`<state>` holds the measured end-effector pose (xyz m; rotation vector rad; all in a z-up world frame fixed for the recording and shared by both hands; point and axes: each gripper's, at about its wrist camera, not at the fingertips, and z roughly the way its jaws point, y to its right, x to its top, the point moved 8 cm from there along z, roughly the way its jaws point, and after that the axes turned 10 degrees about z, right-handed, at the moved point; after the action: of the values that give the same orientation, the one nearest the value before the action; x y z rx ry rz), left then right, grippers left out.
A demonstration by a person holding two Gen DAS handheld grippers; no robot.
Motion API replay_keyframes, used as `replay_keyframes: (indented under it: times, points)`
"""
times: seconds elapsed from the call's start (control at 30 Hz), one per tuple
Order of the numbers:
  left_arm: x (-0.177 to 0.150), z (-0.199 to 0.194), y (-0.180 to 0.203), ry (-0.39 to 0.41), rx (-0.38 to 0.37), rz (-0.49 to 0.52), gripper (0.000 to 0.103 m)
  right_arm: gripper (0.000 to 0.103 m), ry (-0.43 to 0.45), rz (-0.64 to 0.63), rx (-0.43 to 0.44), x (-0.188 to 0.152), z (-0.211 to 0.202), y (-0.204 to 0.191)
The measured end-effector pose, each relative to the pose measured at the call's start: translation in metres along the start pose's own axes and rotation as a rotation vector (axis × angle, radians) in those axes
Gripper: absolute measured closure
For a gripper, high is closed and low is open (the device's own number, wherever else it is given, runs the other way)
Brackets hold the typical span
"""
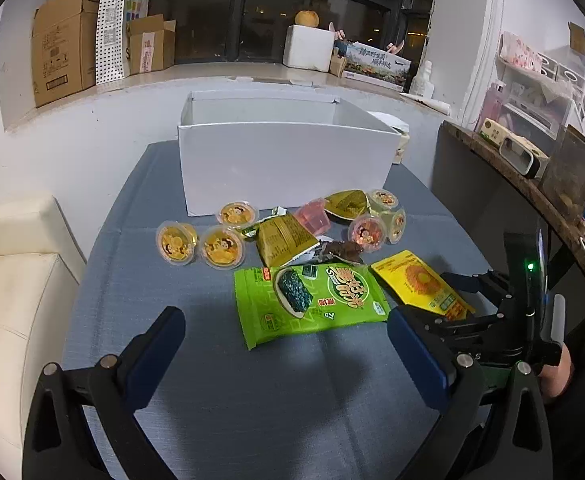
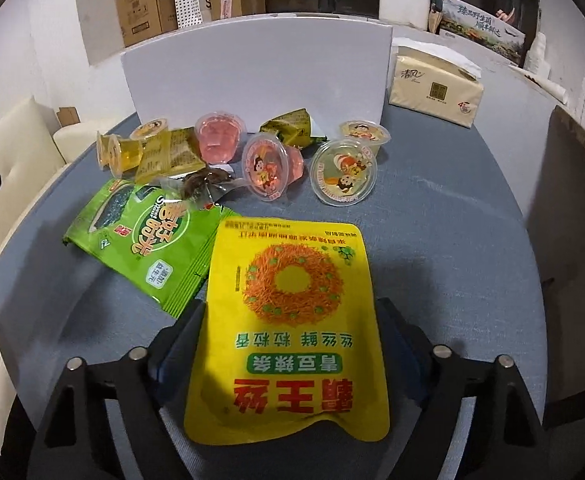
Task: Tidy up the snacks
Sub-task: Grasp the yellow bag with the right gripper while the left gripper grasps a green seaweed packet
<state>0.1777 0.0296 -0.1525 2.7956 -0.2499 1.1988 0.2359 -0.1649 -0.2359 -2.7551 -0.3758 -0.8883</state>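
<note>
I take the white box (image 1: pixel 288 160) at the far end of the blue-grey table (image 1: pixel 252 400) as my landmark. The yellow pouch (image 2: pixel 292 320) lies flat on the table well in front of the box, on its right-hand side, with its near end between the fingers of my right gripper (image 2: pixel 288 356).

The right jaws straddle the pouch at a moderate width. Its edges overlap the pads in the right wrist view, so I cannot tell whether they already press on it. The left gripper (image 1: pixel 288 360) stands wide and holds nothing, hovering over bare table in front of the box.

Handling, as I judge it: the pouch is a light, glossy film packet, soft and likely slippery, with a crushable filling. It will sag if lifted by one end. I would grip across the near sealed edge, where the film is flat and stiffest, not on the bulging middle.

Surroundings: the green seaweed packet (image 2: pixel 152 248) lies just beside the pouch, to its left, and its corner may overlap the pouch edge. Between pouch and box sit jelly cups (image 2: pixel 268 170), some tipped on their sides, olive-green wrapped pieces (image 2: pixel 292 128) and a dark wrapped sweet (image 2: pixel 200 184). A tissue pack (image 2: pixel 436 88) stands beside the box to the right. The cups lie under any direct path to the box, so the carry calls for height.
</note>
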Motion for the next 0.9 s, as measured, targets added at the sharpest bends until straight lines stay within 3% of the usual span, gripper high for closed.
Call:
replay_keyframes:
  times: [0.5,0.63,0.77,0.9]
  points:
    - [-0.009,0.017,-0.004,-0.022,-0.003,0.044,0.0,0.028,0.086,0.038,0.009,0.003,-0.038,0.002]
    - [-0.01,0.045,0.002,-0.072,-0.009,0.109,0.0,0.028,0.119,0.058,0.016,0.006,-0.056,0.004]
    - [-0.008,0.071,0.011,-0.103,-0.026,0.098,0.0,0.028,0.148,0.062,0.015,0.008,-0.072,0.005]
    - [-0.003,0.095,0.033,-0.111,-0.068,0.229,0.0,0.028,0.156,0.068,0.023,0.007,-0.083,0.008]
